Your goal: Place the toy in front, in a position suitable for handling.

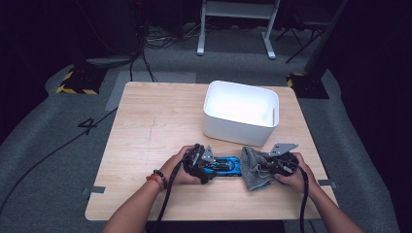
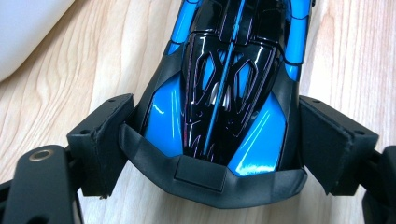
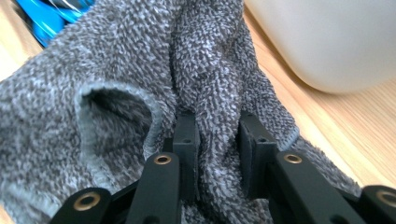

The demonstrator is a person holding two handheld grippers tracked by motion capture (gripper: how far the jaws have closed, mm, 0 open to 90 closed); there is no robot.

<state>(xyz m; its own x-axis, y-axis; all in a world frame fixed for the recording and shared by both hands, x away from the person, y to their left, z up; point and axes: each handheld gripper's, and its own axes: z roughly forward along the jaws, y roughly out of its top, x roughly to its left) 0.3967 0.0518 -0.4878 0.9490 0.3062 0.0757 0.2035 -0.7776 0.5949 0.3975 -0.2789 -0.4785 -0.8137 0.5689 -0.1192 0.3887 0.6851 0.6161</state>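
Note:
A glossy blue and black toy car [image 1: 226,166] lies on the wooden table [image 1: 155,121] near its front edge. My left gripper [image 1: 210,167] comes at it from the left. In the left gripper view, the jaws [image 2: 217,135] flank one end of the car [image 2: 224,84], with both pads against its sides. Just right of the car lies a grey fuzzy cloth [image 1: 255,171]. My right gripper [image 1: 273,166] holds it from the right. In the right gripper view, the gripper [image 3: 217,140] pinches a fold of the cloth [image 3: 140,60], and a bit of the blue car [image 3: 46,18] shows beyond.
A white plastic bin [image 1: 240,112] stands on the table just behind both grippers, close to the cloth, and its wall [image 3: 336,42] is near in the right gripper view. Bare wood lies to the left and far left. Cables and stands sit on the floor beyond.

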